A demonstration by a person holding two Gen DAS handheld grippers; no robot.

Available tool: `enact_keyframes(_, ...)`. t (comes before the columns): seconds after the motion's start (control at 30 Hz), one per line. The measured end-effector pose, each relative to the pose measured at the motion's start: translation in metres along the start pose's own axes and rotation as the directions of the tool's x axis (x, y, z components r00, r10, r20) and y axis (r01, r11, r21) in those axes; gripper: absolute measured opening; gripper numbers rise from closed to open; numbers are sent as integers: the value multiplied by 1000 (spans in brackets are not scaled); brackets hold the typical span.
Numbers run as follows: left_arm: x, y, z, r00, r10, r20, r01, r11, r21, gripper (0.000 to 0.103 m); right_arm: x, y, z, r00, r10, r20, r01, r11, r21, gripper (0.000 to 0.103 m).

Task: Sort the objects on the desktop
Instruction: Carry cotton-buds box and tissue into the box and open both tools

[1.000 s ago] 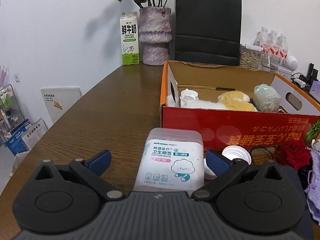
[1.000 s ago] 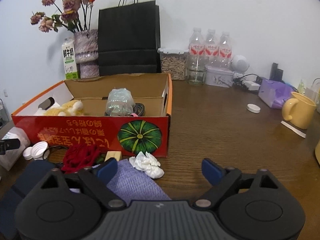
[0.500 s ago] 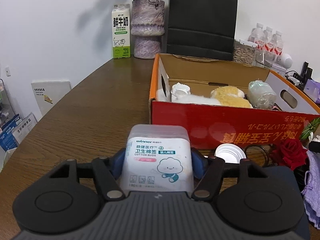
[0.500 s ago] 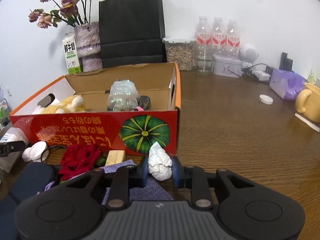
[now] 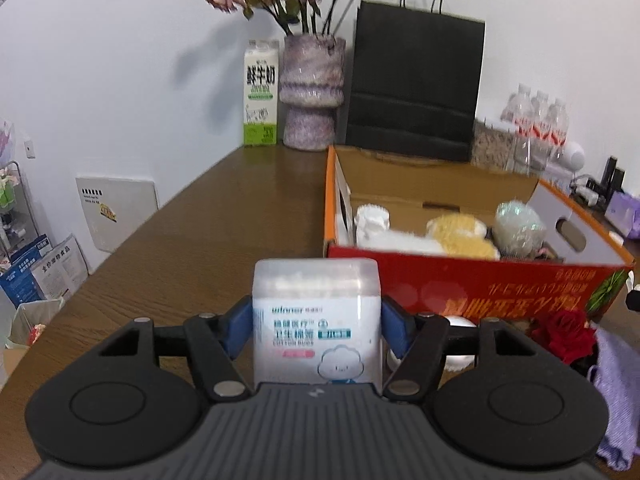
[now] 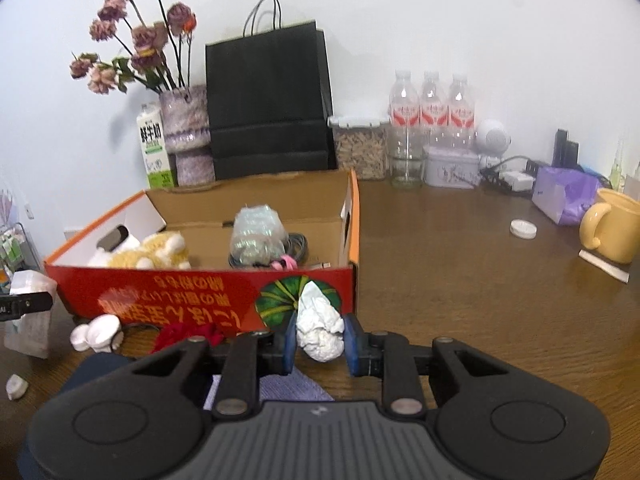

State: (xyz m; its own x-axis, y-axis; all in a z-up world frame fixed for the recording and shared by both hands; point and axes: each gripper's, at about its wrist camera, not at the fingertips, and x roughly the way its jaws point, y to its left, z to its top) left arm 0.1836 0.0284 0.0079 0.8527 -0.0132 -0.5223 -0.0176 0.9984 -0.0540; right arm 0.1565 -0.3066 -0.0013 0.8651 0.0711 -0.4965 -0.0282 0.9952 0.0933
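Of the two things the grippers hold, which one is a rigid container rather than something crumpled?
The cotton bud box in the left gripper; the right gripper holds a crumpled white tissue.

Cotton-bud box label blurred; its base hidden.

- You're in an office or home-office room: plain white wall, long wooden desk.
- Desk clutter: vase of dried flowers, milk carton, black paper bag, water bottles, yellow mug.
- Leaflets and a rack on the floor beside you.
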Motion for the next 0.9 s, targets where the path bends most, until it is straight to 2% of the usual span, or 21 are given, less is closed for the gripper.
enact_keyframes(0.2, -22, -3, 20, 996, -16, 86, 16, 1000, -5, 66, -14, 7, 16, 998, 17, 61, -16, 1000, -19, 23)
enact_keyframes(0.43, -25, -19, 53, 985, -58, 164, 58, 998, 7, 66, -12, 24, 45, 993, 39, 110, -34, 998, -47, 23)
enact_keyframes(0.67, -8, -47, 78, 974, -105, 199, 101, 994, 33, 66, 9, 42, 73, 990, 59, 129, -51, 997, -63, 23)
enact_keyframes(0.9, 30, -64, 98, 979, -112, 173, 109, 994, 28, 66, 43, 49, 88, 991, 61, 117, -54, 997, -60, 23)
